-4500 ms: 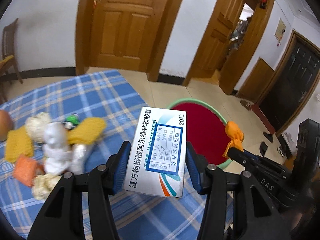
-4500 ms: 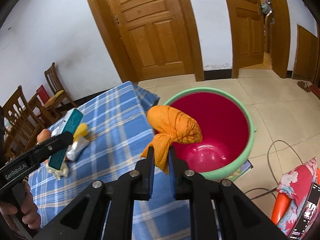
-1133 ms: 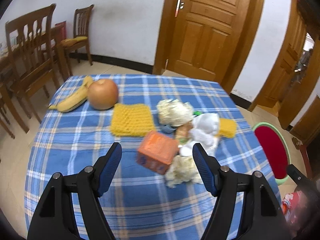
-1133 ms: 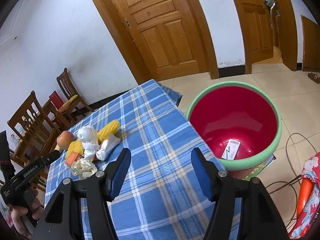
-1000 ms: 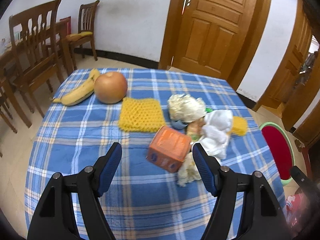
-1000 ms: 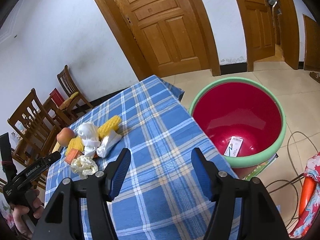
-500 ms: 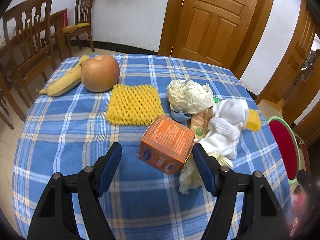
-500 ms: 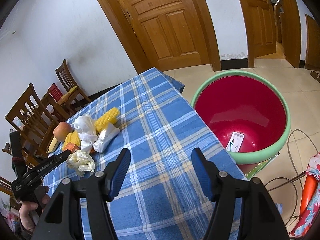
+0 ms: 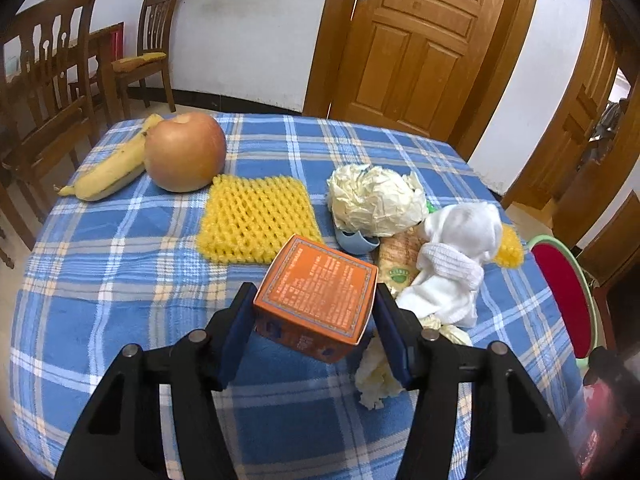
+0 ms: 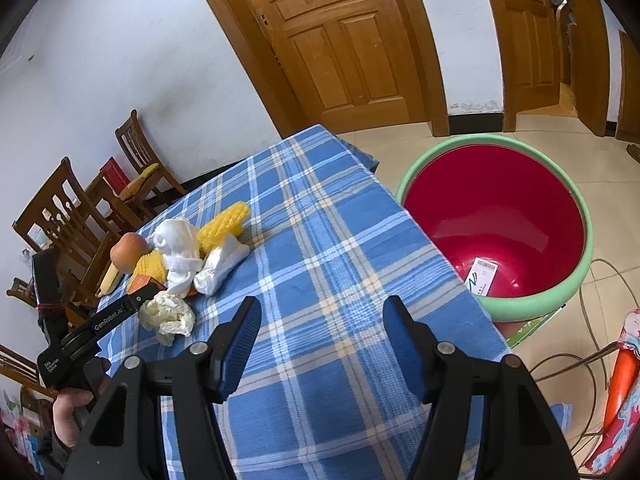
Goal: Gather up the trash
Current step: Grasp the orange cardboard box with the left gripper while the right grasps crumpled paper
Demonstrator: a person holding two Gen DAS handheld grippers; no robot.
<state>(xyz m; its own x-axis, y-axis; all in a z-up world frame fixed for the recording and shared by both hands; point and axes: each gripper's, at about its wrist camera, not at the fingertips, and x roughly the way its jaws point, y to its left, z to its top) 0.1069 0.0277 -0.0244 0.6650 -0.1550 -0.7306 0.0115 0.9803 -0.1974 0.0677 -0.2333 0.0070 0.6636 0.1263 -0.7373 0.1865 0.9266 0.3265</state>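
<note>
- Red basin [image 10: 576, 280] holds one white carton [image 10: 482, 276].
- Left gripper [image 9: 316, 330] fingers just been closing around orange box [image 9: 316, 300], apparently touching; right gripper [image 10: 322, 344] spread, empty.
- Paper wads, netting, cloth remain on tabletop [image 9: 120, 248].

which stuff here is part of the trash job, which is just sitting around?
Job: orange box between left tongs; crumpled paper; white cloth; yellow foam net; red bin.
Lying about: apple; banana; chairs.
</note>
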